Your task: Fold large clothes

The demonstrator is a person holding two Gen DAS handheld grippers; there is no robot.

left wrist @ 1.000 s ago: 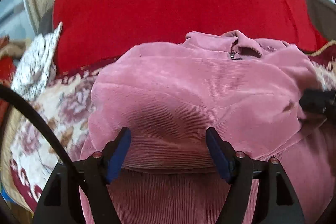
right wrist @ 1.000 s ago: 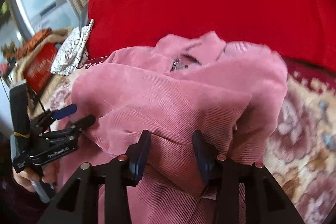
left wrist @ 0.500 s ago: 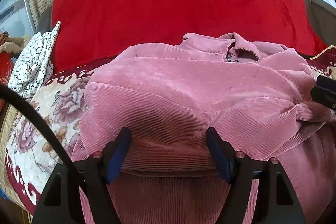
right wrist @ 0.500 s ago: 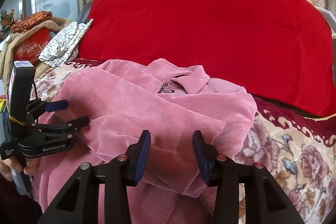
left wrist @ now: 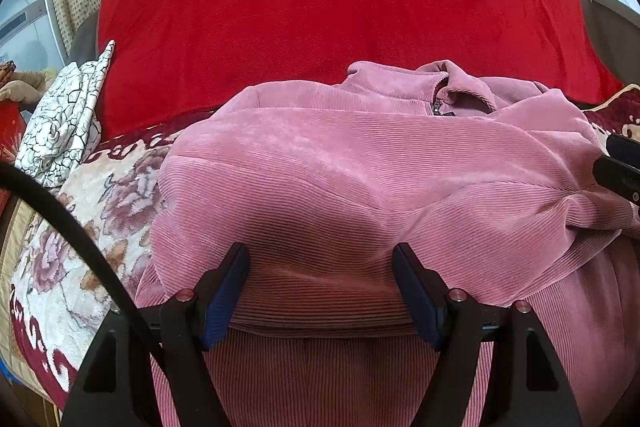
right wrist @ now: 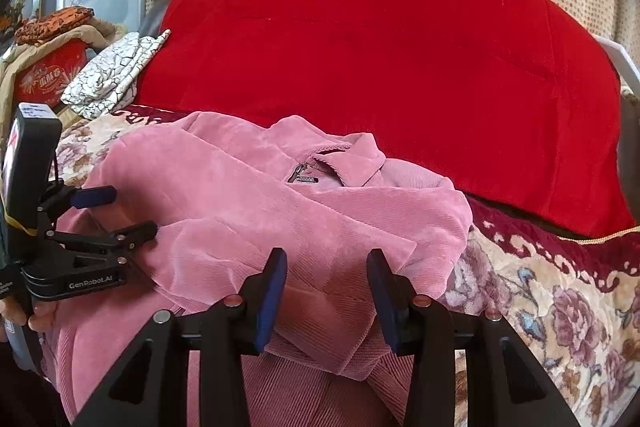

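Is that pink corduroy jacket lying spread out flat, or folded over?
Partly folded: the pink corduroy jacket has its sleeves and sides lying across its front, collar on top, lower part hanging toward the camera.

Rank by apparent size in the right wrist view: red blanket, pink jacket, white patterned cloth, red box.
1. red blanket
2. pink jacket, nearer the camera
3. white patterned cloth and red box: look alike, box partly covered
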